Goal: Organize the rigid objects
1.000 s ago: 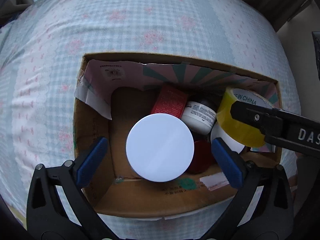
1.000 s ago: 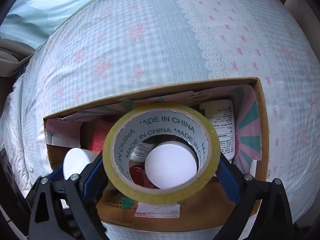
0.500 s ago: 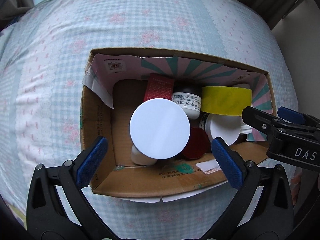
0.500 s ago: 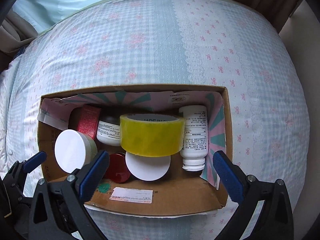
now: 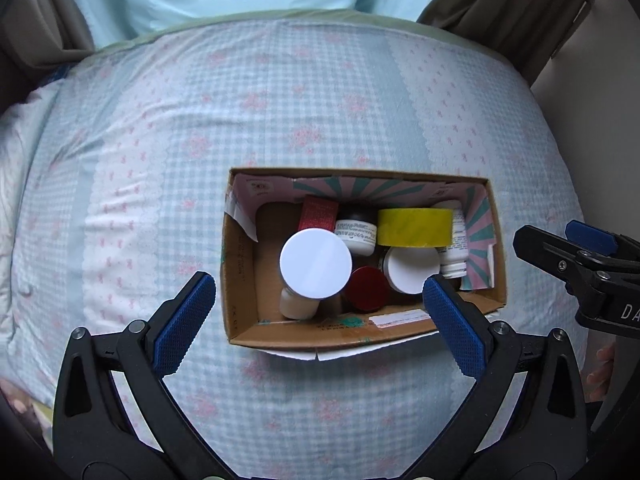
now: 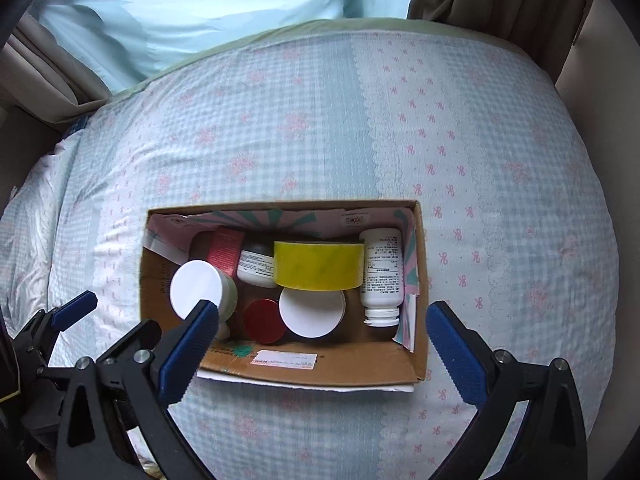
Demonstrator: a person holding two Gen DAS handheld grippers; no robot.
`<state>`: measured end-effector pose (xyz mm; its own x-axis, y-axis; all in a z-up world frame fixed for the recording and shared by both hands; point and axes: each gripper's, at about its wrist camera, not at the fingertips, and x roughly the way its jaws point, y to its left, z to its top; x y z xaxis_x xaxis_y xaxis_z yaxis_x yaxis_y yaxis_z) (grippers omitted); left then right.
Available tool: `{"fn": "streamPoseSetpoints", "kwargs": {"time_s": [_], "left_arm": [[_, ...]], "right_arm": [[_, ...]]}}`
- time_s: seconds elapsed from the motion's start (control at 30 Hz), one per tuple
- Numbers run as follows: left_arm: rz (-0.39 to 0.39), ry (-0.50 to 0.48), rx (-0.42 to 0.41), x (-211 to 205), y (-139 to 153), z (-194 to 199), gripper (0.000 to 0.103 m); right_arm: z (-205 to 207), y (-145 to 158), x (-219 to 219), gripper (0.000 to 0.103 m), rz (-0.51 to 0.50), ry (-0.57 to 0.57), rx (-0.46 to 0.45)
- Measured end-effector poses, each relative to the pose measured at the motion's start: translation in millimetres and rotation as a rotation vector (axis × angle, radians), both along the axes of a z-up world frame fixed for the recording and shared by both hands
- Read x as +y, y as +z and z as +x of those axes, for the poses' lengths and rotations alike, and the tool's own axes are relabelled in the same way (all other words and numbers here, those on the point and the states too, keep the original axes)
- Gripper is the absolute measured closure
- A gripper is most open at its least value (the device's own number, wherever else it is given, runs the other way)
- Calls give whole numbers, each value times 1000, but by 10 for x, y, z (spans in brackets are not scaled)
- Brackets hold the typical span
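1. A cardboard box [image 6: 320, 366] sits on a checked bed cover [image 6: 320, 120], its long axis running left to right at frame centre.
2. Inside, a yellow tape roll [image 6: 319, 265] stands on edge beside a white bottle [image 6: 382, 272] whose neck points toward the frame's bottom.
3. Both the left hand-held gripper [image 5: 318, 306] and the right hand-held gripper [image 6: 320, 344] hang above, jaws apart and empty.

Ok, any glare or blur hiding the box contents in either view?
Left wrist: soft daylight, round white lid bright but unglared, brown cardboard box sharp, fisheye bending the edges. Right wrist: yellow tape roll crisp, only corners dark.
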<state>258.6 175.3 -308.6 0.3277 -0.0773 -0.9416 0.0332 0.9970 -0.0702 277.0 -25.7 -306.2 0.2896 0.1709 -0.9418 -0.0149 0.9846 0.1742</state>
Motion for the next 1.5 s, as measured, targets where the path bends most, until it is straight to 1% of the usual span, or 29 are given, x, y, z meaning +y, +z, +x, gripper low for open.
{"fn": "streamPoseSetpoints", "kwargs": {"time_s": [0.1, 0.23, 0.3, 0.33, 0.43, 0.53, 0.63, 0.73, 0.87, 1.0, 1.17, 1.5], "left_arm": [[4, -12, -77, -82, 547, -126, 0], [-11, -12, -189, -152, 1292, -371, 0], [-32, -10, -248, -174, 1641, -527, 0], [-28, -5, -278, -189, 1801, -613, 0], [-12, -4, -380, -233, 2213, -895, 0], [-13, -8, -454, -285, 2495, -1184, 0], [-14, -11, -495, -340, 2611, -1433, 0], [-3, 1, -538, -394, 2669, -1645, 0], [-9, 4, -564, -451, 2698, -1829, 0], [-17, 8, -581, -511, 2724, -1936, 0], [-3, -7, -600, -604, 2766, -2001, 0], [5, -26, -618, -737, 2808, -2086, 0]], "right_arm": [[-174, 564, -184, 0, 19, -22, -69], [-520, 1352, -362, 0, -18, -26, -204], [-729, 1685, -415, 0, -40, -26, -272], [-834, 1838, -432, 0, -47, -25, -304], [-1130, 2171, -461, 0, -90, -20, -384], [-1402, 2371, -477, 0, -109, -25, -453], [-1606, 2458, -531, 0, -91, -49, -492], [-1786, 2493, -574, 0, -106, -57, -527], [-1984, 2527, -624, 0, -122, -53, -556], [-2114, 2567, -691, 0, -140, -67, -580], [-2226, 2611, -790, 0, -140, -92, -595], [-2317, 2639, -855, 0, -142, -107, -611]]}}
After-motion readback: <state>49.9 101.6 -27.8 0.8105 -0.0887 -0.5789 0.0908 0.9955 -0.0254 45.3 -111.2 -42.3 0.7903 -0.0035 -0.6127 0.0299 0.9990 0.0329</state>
